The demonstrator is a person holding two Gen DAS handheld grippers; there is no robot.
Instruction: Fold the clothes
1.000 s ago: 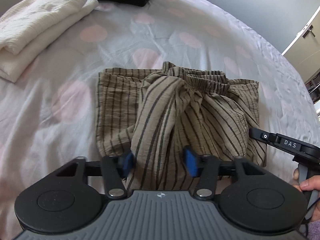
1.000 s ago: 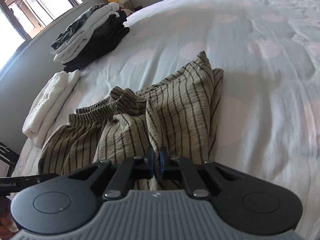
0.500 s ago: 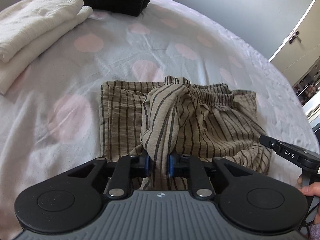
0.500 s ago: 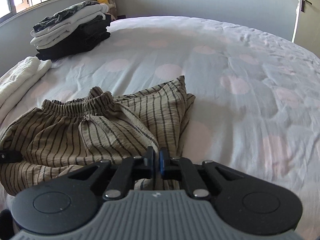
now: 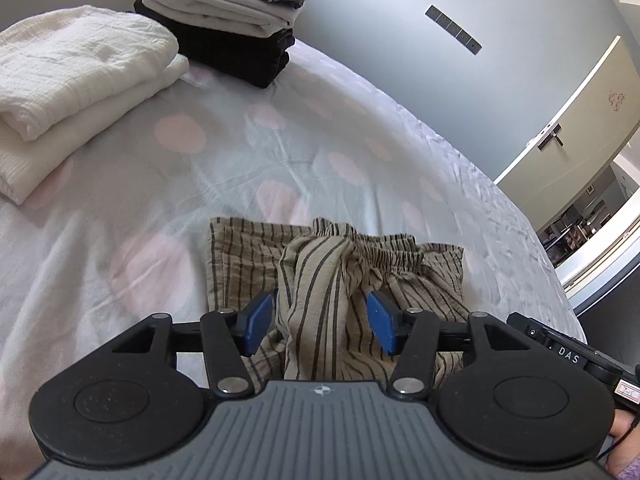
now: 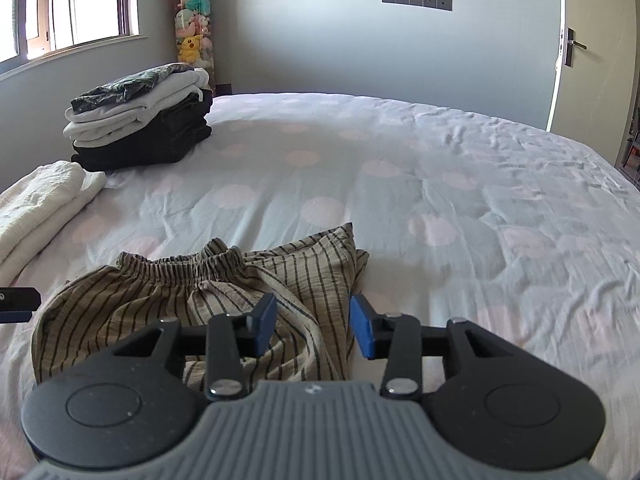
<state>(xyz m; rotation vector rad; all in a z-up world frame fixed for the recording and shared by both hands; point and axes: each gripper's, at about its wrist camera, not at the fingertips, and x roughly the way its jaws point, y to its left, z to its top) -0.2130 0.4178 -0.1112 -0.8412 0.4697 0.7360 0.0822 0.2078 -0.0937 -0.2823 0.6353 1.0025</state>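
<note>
Tan striped trousers (image 5: 320,280) lie bunched and partly folded on the bed, elastic waistband on top; they also show in the right wrist view (image 6: 168,292). My left gripper (image 5: 320,322) is open, its blue pads (image 5: 258,320) on either side of a raised fold of the cloth. My right gripper (image 6: 314,326) is open over the trousers' right edge, with cloth lying between the pads (image 6: 362,328). The right gripper's body shows at the left view's lower right (image 5: 568,356).
A folded cream garment (image 5: 68,80) lies on the left. Behind it stands a stack of folded dark and white clothes (image 6: 140,120). The white pink-dotted bedsheet (image 6: 440,200) spreads to the right. A wall, window and door lie beyond.
Both grippers were shut on the striped cloth half a second ago and have now opened, letting it go. Both views have tilted up and drawn back.
</note>
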